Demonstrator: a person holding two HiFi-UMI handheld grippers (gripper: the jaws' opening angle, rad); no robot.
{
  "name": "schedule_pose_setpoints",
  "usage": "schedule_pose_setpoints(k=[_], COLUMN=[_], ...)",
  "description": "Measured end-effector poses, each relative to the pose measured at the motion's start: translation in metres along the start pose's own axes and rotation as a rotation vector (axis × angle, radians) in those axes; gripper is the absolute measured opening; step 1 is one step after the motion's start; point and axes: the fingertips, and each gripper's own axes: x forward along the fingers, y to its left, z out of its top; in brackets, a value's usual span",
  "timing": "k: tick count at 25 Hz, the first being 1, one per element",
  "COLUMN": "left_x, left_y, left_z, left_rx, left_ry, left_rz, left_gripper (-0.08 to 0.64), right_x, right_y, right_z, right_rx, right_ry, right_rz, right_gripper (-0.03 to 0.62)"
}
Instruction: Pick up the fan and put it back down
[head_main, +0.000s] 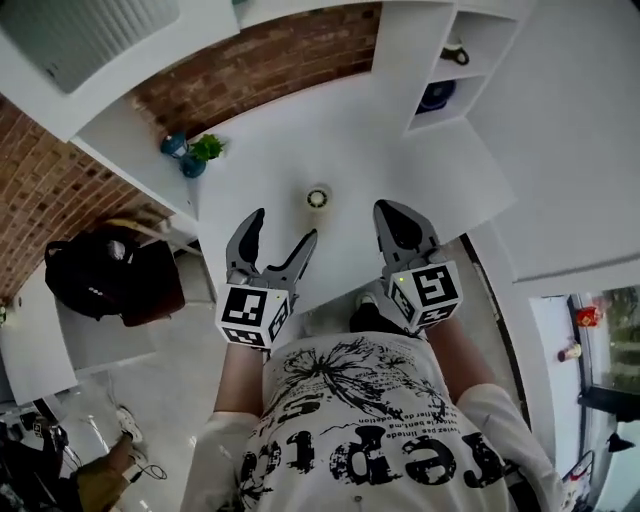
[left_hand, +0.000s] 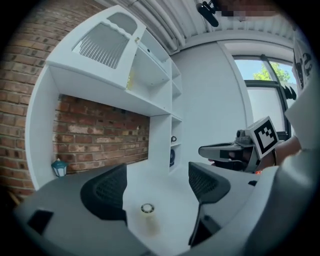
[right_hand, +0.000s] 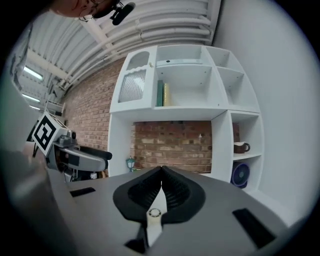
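1. fan: a small blue round one, standing in the lower cubby of the white shelf unit at about 1 o'clock in the head view. it is well apart from both tools. the right gripper view shows it at 4 o'clock, and in the left gripper view it sits just right of centre.
2. left tool: its jaws stand wide apart with nothing between them. it is held above the near edge of the white tabletop. in its own view the left tool frames bare tabletop.
3. right tool: its jaws are pressed together at the tips and grip nothing. it is held beside the left one, toward 3 o'clock of it. the right gripper view shows the right tool with its pads meeting in a point.
4. a small pale round object stands alone on the tabletop at 12 o'clock of the two tools, touching neither. i cannot tell what it is. it shows in the left gripper view and the right gripper view.
5. a dark mug sits in the cubby directly above the fan.
6. a teal lantern stands on the tabletop against the brick wall, at 9 o'clock of the fan in the right gripper view.
7. two books stand upright on an upper shelf.
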Motion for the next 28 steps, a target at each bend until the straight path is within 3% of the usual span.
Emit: schedule_pose_setpoints(k=[8, 16, 28], left_x=[0.064, 0.118, 0.188], left_y=[0.0, 0.0, 0.037], left_z=[-0.026, -0.11, -0.22], left_rx=[-0.058, -0.083, -0.151], left_ry=[0.075, 0.302, 0.536], left_rz=[0.172, 0.271, 0.297], left_gripper=[0.373, 0.373, 0.373], right_x=[0.06, 0.098, 0.138], right_y=[-0.059, -0.08, -0.108], right_z=[-0.022, -0.073, -0.142], right_rx=[-0.019, -0.014, 0.031], right_ry=[0.037, 0.141, 0.256], right_rz=[0.2, 0.368, 0.392], right_gripper=[0.012, 0.012, 0.012])
